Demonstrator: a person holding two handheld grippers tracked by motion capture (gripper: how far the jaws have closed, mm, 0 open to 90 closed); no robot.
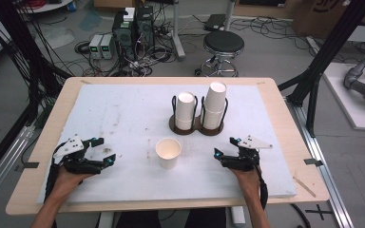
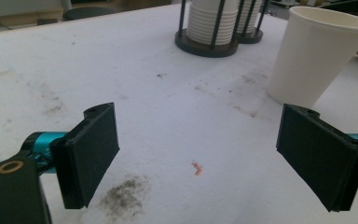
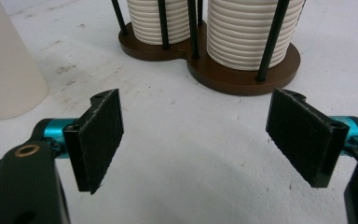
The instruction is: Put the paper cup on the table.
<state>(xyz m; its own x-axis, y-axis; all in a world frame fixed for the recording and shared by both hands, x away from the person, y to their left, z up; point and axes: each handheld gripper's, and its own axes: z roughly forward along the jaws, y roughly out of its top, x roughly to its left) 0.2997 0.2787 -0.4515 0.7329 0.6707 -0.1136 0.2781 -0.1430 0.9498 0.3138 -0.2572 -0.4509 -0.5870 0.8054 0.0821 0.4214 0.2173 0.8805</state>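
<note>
A single white paper cup (image 1: pixel 168 152) stands upright on the white mat, between my two grippers; it rises at the right in the left gripper view (image 2: pixel 318 55) and at the left edge in the right gripper view (image 3: pixel 7 65). Behind it a dark brown double holder (image 1: pixel 196 126) carries two stacks of white cups (image 1: pixel 186 110) (image 1: pixel 214 105), seen close as ribbed stacks (image 3: pixel 249 30). My left gripper (image 1: pixel 103 149) rests open at the mat's front left, jaws wide apart (image 2: pixel 198 156) with nothing between. My right gripper (image 1: pixel 224 148) rests open at the front right, empty (image 3: pixel 196 140).
The white mat (image 1: pixel 123 114) covers a wooden table (image 1: pixel 52 123), with dirt smudges and a small red speck (image 2: pixel 196 168). Beyond the table's far edge stand a black stool (image 1: pixel 223 45) and electronics with cables (image 1: pixel 133 33) on the floor.
</note>
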